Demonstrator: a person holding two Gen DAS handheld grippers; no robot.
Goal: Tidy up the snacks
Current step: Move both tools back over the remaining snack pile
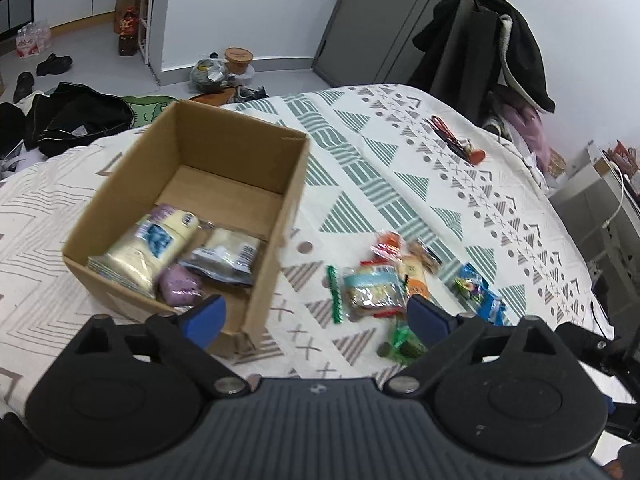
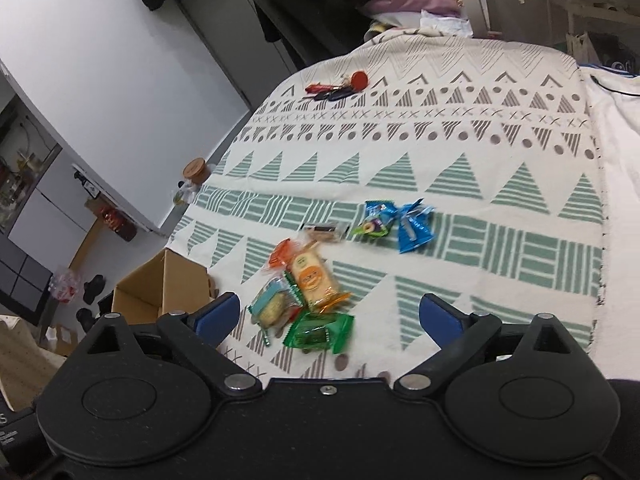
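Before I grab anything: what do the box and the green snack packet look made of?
The box looks like plain corrugated cardboard: matte brown, with raw cut edges and folded flaps. The green snack packet looks like thin glossy plastic film: translucent, shiny, with crimped ends. Both readings rest on looks alone.

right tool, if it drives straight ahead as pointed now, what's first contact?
Probably the green snack packet, lying between the open fingers of the right tool and closest to it on the patterned cloth. The orange-labelled packet sits just beyond. Depth is uncertain through the fisheye.
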